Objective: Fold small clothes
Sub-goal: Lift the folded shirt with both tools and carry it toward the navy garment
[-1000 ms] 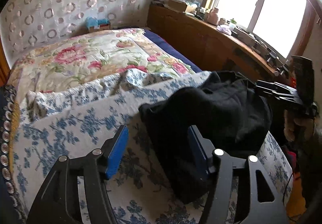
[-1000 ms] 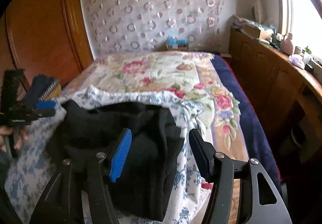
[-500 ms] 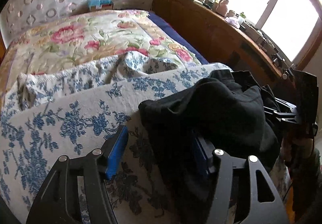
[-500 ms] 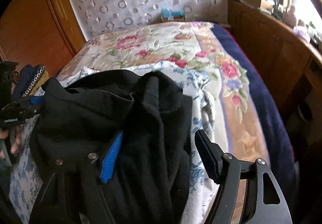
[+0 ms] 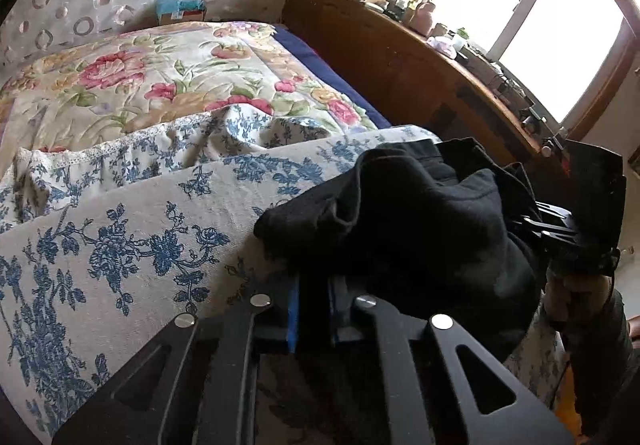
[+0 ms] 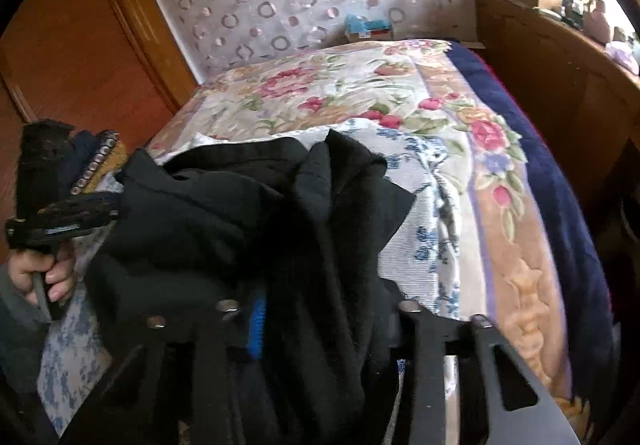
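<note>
Both claws have just been closing: the left claw is clamped on the black garment, the right claw on a thicker bunch. Several layers may have been caught there, so the cloth ahead could be lifted crumpled rather than flat.

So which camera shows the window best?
The left wrist view: the window glows bright above the wooden counter, with panes and frame showing. The right wrist view catches only a thin sliver of it at its right edge.

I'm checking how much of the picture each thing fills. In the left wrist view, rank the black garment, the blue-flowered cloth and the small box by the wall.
1. blue-flowered cloth
2. black garment
3. small box, though it lies farthest from the camera.
</note>
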`<action>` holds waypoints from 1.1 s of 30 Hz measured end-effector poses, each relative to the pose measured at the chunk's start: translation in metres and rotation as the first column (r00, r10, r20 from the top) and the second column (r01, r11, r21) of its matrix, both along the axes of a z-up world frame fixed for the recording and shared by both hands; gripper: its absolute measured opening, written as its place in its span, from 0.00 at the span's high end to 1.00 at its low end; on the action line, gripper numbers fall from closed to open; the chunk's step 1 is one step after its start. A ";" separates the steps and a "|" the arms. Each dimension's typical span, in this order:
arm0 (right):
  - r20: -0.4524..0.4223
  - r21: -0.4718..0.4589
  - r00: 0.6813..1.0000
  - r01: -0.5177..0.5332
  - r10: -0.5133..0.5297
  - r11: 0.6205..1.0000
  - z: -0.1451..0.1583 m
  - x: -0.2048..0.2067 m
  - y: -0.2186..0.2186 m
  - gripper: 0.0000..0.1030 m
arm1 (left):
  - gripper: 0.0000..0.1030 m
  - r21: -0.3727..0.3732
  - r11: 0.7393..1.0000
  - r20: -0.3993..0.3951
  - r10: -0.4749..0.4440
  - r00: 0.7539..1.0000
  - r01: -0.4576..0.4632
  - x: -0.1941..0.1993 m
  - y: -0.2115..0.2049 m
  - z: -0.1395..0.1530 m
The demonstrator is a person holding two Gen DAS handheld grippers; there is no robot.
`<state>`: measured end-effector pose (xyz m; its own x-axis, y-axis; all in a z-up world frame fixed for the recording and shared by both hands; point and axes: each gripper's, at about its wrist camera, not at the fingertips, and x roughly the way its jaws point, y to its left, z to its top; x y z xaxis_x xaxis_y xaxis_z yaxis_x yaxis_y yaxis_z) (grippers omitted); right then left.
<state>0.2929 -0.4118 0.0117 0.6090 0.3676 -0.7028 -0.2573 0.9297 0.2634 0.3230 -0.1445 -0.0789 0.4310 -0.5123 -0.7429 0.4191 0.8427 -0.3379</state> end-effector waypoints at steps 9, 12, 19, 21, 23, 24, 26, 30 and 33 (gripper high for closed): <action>0.161 0.002 0.987 -0.010 0.009 1.000 0.033 -0.027 0.006 0.79 | 0.91 -0.086 0.996 0.176 0.040 0.984 -0.025 -0.057 0.029 0.066; 0.218 -0.007 0.975 -0.033 0.033 0.999 0.050 -0.035 0.018 0.79 | 0.91 -0.098 0.994 0.227 0.077 0.971 -0.056 -0.071 0.047 0.083; 0.308 -0.049 0.936 -0.164 0.171 0.985 0.083 -0.033 0.074 0.79 | 0.91 -0.107 0.976 0.321 0.212 0.923 -0.187 -0.114 0.117 0.114; 0.328 -0.068 0.916 -0.219 0.229 0.973 0.093 -0.028 0.100 0.79 | 0.91 -0.111 0.963 0.342 0.270 0.900 -0.246 -0.128 0.146 0.120; 0.343 -0.089 0.894 -0.276 0.290 0.957 0.102 -0.021 0.129 0.79 | 0.91 -0.115 0.945 0.363 0.328 0.872 -0.307 -0.141 0.172 0.125; 0.349 -0.100 0.880 -0.306 0.322 0.947 0.107 -0.017 0.145 0.79 | 0.91 -0.117 0.935 0.371 0.353 0.859 -0.334 -0.146 0.184 0.126; 0.358 -0.124 0.850 -0.366 0.385 0.922 0.118 -0.005 0.175 0.79 | 0.91 -0.122 0.906 0.384 0.419 0.823 -0.405 -0.159 0.210 0.127; 0.364 -0.197 0.773 -0.481 0.519 0.854 0.136 0.016 0.249 0.79 | 0.91 -0.120 0.846 0.357 0.525 0.773 -0.519 -0.176 0.254 0.108; 0.346 -0.260 0.710 -0.555 0.613 0.790 0.143 0.037 0.307 0.79 | 0.91 -0.107 0.800 0.316 0.591 0.743 -0.591 -0.187 0.276 0.084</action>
